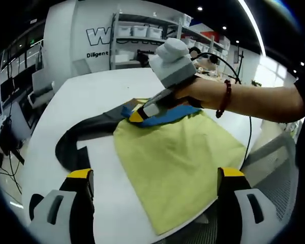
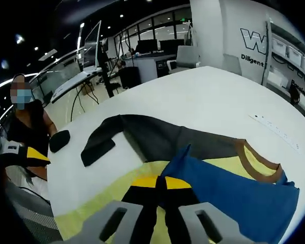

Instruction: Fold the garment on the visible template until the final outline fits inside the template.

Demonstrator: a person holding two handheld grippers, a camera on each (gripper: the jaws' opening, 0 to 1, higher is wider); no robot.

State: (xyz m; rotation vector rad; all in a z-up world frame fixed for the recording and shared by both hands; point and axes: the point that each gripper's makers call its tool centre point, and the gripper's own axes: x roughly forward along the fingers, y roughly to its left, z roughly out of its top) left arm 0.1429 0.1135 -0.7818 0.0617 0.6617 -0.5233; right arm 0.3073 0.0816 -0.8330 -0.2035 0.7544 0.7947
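Observation:
The garment (image 1: 178,157) lies on the white table (image 1: 91,91), with a yellow-green body, a blue panel (image 2: 234,201), a dark grey sleeve (image 2: 142,137) and a brown collar (image 2: 259,162). My right gripper (image 2: 160,184) is shut on the blue panel's edge. In the left gripper view it is the right gripper (image 1: 137,116), held by a hand with a bead bracelet, that pinches the blue cloth at the garment's far end. My left gripper (image 1: 155,173) stands wide open over the near yellow-green hem, nothing between its fingers. In the right gripper view the left gripper (image 2: 43,148) hovers at the table's edge.
A thin white strip (image 2: 274,131) lies on the table (image 2: 193,91) beyond the collar. Shelves with white bins (image 1: 142,30) stand behind the table. Desks with monitors (image 2: 91,46) and a chair (image 2: 185,53) are farther off. A grey mesh chair (image 1: 274,168) is beside the table's near edge.

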